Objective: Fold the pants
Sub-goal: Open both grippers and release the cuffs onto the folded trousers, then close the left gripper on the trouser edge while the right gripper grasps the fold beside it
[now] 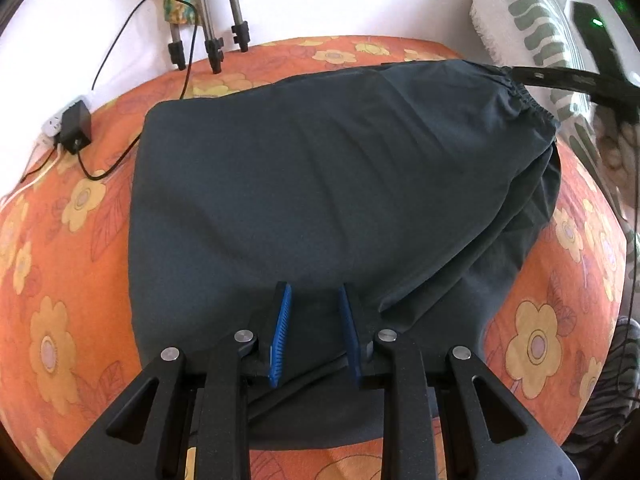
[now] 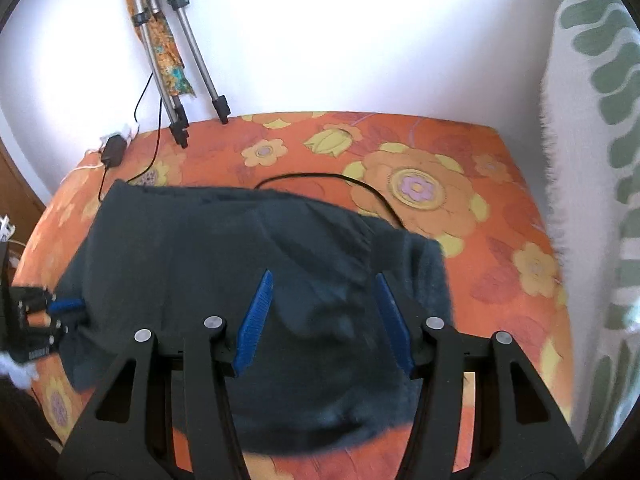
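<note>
Both tongs, left (image 1: 314,300) and right (image 2: 324,286), hover unclenched over the folded dark pants (image 1: 320,168).

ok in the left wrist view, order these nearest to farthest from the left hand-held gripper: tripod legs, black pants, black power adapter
1. black pants: directly under and ahead of the left hand-held gripper.
2. black power adapter: far left, on the floral cover.
3. tripod legs: at the back, against the wall.
</note>
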The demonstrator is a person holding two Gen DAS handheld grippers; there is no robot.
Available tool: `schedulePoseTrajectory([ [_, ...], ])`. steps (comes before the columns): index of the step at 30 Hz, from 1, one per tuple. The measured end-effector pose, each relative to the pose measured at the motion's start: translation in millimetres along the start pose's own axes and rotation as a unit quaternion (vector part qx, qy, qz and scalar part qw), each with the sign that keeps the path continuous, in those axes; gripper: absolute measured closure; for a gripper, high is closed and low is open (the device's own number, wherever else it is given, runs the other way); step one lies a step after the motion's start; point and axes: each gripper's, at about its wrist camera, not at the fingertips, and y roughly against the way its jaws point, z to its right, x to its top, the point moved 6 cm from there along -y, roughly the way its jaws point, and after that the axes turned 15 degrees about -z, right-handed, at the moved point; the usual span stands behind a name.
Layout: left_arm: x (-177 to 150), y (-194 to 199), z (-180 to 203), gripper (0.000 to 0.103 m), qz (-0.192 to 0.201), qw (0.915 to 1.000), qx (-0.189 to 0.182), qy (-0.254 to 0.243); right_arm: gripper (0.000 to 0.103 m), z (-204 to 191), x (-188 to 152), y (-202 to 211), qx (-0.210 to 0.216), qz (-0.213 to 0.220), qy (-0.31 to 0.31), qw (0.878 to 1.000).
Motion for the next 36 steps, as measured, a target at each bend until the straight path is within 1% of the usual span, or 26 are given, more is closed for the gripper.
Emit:
schedulePoseTrajectory([
  [2,-0.4,0.2,0.8,0.080,0.003,1.0000,0.002,-0.002,0.047,1.9,7.8,-16.3,-0.031,-0.006,0.003,1.000],
  [3,-0.4,0.5,0.8,0.080,0.004,1.0000,0.001,-0.002,0.047,5.0,9.2,-25.5,-0.038,-0.015,0.000,0.999],
  [6,-0.7,1.4,-0.3,0.079,0.005,1.0000,-0.005,0.002,0.047,19.0,10.2,-41.5,-0.039,-0.031,-0.020,0.999],
  [8,-2.5,5.1,-2.9,0.079,0.003,0.9998,-0.015,0.009,0.047,22.2,11.4,-44.2,-0.052,-0.034,-0.019,0.998],
  [9,-3.4,9.5,-5.0,0.078,0.006,0.9997,-0.019,0.013,0.047,20.4,11.9,-43.8,-0.064,-0.039,-0.014,0.997],
  [10,-5.2,18.2,-9.4,0.077,0.015,0.9995,-0.021,0.019,0.047,19.3,12.2,-41.5,-0.067,-0.040,-0.013,0.997],
  [12,-8.0,33.1,-20.3,0.064,0.031,0.9988,-0.020,0.032,0.047,16.1,14.2,-32.0,-0.059,-0.034,-0.016,0.998],
  [14,-12.9,53.4,-41.3,0.059,0.056,0.9960,-0.025,0.066,0.047,8.1,16.8,-15.2,-0.039,-0.020,-0.020,0.999],
  [15,-15.3,59.9,-51.4,0.058,0.064,0.9942,-0.028,0.081,0.047,3.1,17.8,-9.8,-0.028,-0.015,-0.019,0.999],
  [18,-21.9,67.8,-81.3,0.058,0.074,0.9887,-0.033,0.126,0.047,-29.2,19.0,8.8,0.012,-0.004,0.003,1.000],
  [20,-26.6,65.6,-98.6,0.058,0.077,0.9817,-0.053,0.166,0.047,-58.2,21.1,15.0,0.025,-0.005,0.031,0.999],
  [21,-28.9,61.7,-103.3,0.057,0.072,0.9793,-0.064,0.178,0.047,-73.1,22.8,17.1,0.030,-0.006,0.044,0.999],
  [24,-32.2,48.0,-110.1,0.057,0.061,0.9767,-0.081,0.189,0.047,-115.8,25.7,20.6,0.055,-0.013,0.068,0.996],
  [27,-30.4,36.8,-113.5,0.057,0.053,0.9720,-0.109,0.201,0.046,-156.5,30.4,20.4,0.082,-0.026,0.085,0.993],
  [31,-31.1,27.8,-115.4,0.057,0.047,0.9677,-0.126,0.213,0.041,-207.3,42.7,17.1,0.098,-0.035,0.100,0.989],
  [33,-31.9,25.3,-115.1,0.057,0.045,0.9687,-0.120,0.212,0.041,-232.9,50.8,9.6,0.096,-0.045,0.107,0.989],
  [36,-31.5,25.7,-116.0,0.057,0.048,0.9687,-0.121,0.211,0.040,-261.8,60.0,-4.7,0.099,-0.065,0.112,0.987],
])
